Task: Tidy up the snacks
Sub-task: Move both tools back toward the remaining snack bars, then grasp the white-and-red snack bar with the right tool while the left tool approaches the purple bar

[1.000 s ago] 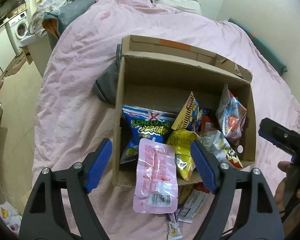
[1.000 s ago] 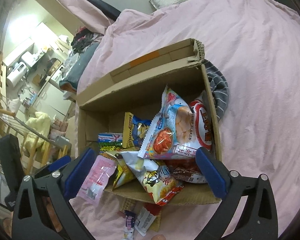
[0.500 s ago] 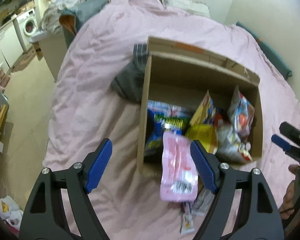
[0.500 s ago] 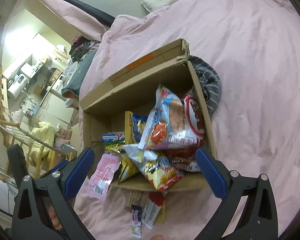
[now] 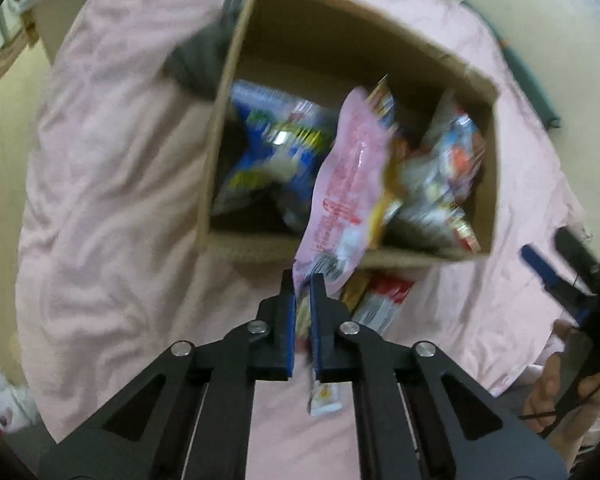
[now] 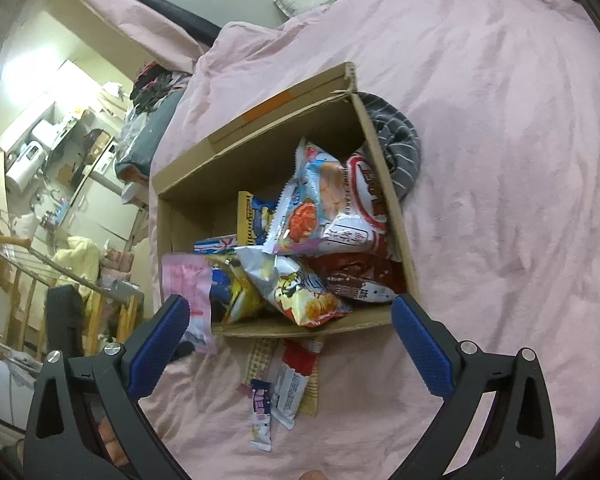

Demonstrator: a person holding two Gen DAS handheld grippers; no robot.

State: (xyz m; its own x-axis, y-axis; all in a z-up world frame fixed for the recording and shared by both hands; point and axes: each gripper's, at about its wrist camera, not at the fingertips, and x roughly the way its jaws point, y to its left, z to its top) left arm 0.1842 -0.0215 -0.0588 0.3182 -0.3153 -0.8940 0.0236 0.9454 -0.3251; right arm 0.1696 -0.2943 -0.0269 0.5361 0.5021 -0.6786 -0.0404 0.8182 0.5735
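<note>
The left gripper (image 5: 303,280) has its jaws pinched together on the bottom edge of a pink snack pouch (image 5: 346,184), which stands up from the fingertips toward twelve o'clock and leans over the near wall of the cardboard box (image 5: 256,246). In the left wrist view the pouch overlaps the box's front rim, its upper end over the packets inside (the view is motion-blurred, so fine print is unreadable).

In the right wrist view the same pouch (image 6: 188,288) shows at about nine o'clock from the box's centre, at the near left corner, partly behind the left blue pad. The right gripper (image 6: 290,344) hovers with its jaws spread wide and nothing between them, its pads (image 6: 418,346) flanking the box's near wall.

The box sits on a pink bedspread (image 6: 500,160), open at the top. Inside it are a blue chip bag (image 5: 274,156) on the left and a light blue shrimp-chip bag (image 6: 320,196) leaning upright toward one o'clock. A silver and yellow bag (image 6: 296,284) spills over the front rim, with a dark red packet (image 6: 360,280) beside it.

Just outside the near wall, at six o'clock, several small packets lie on the bedspread, including a red and white sachet (image 6: 296,376) and a small purple stick pack (image 6: 261,416). A grey striped cloth (image 6: 398,152) lies against the box's far right corner.
</note>
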